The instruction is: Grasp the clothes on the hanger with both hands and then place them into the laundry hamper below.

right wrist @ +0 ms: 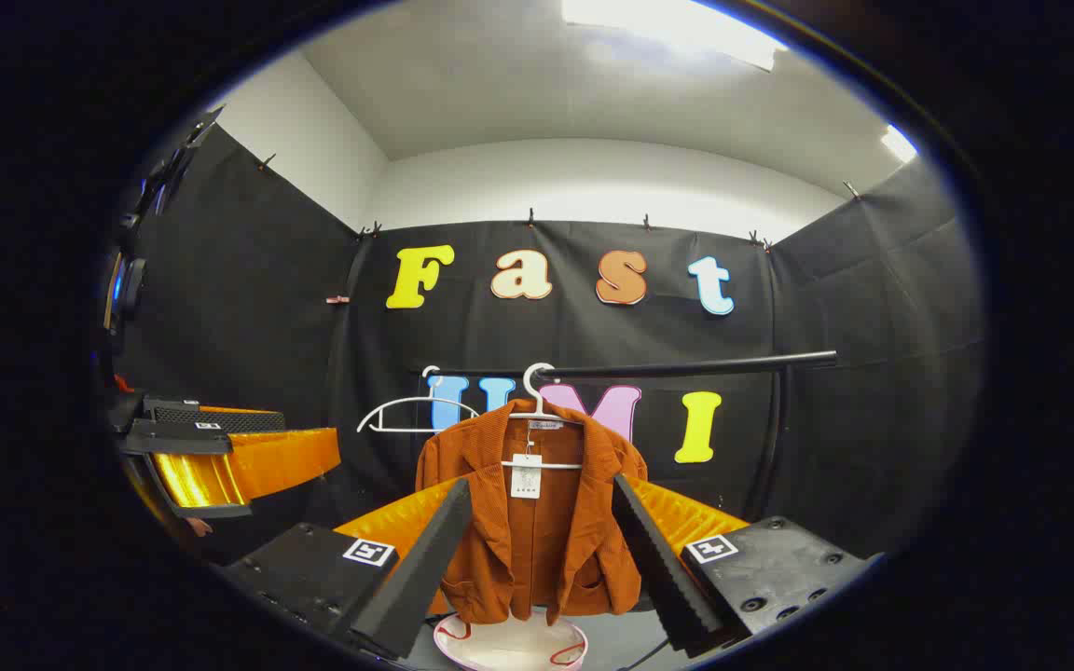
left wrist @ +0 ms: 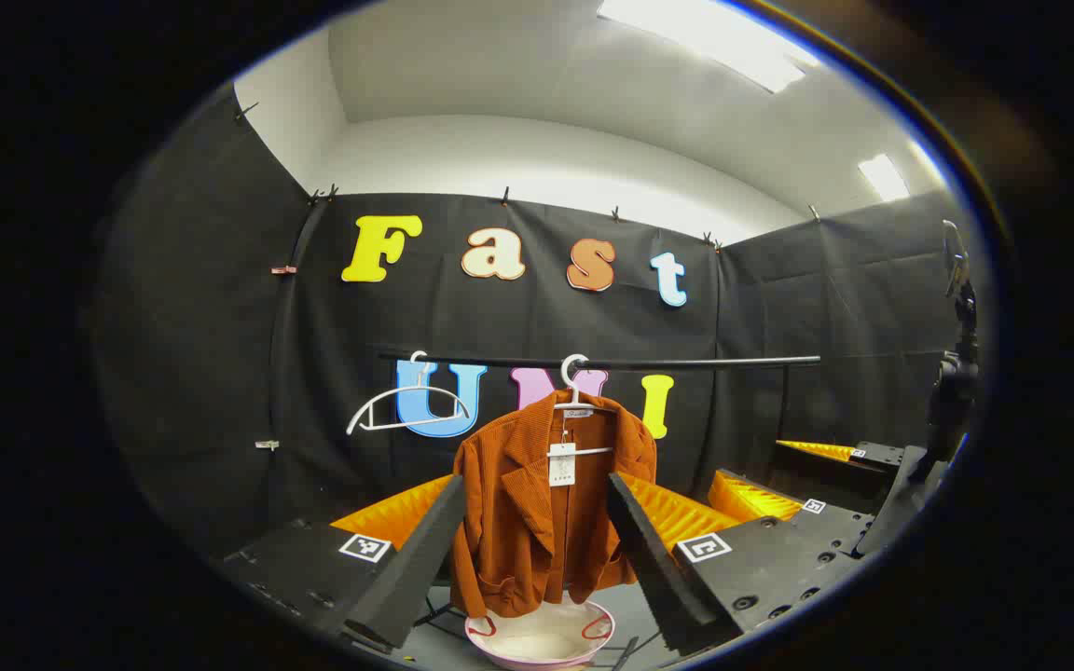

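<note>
Currently both the left gripper (left wrist: 537,559) and right gripper (right wrist: 542,559) are hovering with fingers apart, facing the orange jacket (left wrist: 537,513) hanging above the hamper (left wrist: 540,638).

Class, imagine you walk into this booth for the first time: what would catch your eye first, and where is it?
The rust-orange jacket stands out, hanging on a white hanger from the black rail at the centre. Directly below it sits a pale hamper with red handles. An empty white hanger hangs on the rail's left part.
</note>
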The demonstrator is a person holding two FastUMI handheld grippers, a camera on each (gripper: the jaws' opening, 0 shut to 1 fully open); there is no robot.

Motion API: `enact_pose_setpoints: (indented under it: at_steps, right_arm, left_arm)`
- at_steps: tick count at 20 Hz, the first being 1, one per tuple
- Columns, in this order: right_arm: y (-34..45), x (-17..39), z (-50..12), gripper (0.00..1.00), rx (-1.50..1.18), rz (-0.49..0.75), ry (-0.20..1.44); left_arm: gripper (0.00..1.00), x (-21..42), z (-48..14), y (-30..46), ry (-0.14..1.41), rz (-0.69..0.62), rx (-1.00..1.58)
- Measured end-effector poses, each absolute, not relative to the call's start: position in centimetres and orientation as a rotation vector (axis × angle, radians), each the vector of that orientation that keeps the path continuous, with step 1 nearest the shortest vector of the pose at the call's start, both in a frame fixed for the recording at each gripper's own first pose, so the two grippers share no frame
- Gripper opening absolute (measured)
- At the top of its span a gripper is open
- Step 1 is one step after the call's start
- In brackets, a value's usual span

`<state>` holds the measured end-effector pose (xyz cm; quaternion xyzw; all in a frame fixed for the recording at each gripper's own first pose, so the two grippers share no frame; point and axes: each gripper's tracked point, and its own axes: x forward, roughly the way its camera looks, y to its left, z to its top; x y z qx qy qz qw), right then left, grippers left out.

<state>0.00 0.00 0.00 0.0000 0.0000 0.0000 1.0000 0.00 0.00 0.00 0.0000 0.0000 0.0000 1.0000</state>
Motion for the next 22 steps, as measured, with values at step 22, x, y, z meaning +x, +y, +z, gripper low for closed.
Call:
enact_pose_setpoints:
  at_steps: [22]
  right_arm:
    - [1.0, -0.4, -0.4, 0.97, -0.034, -0.004, 0.017]
  left_arm:
    - [0.95, -0.1, -0.8, -0.5, 0.012, -0.058, -0.023]
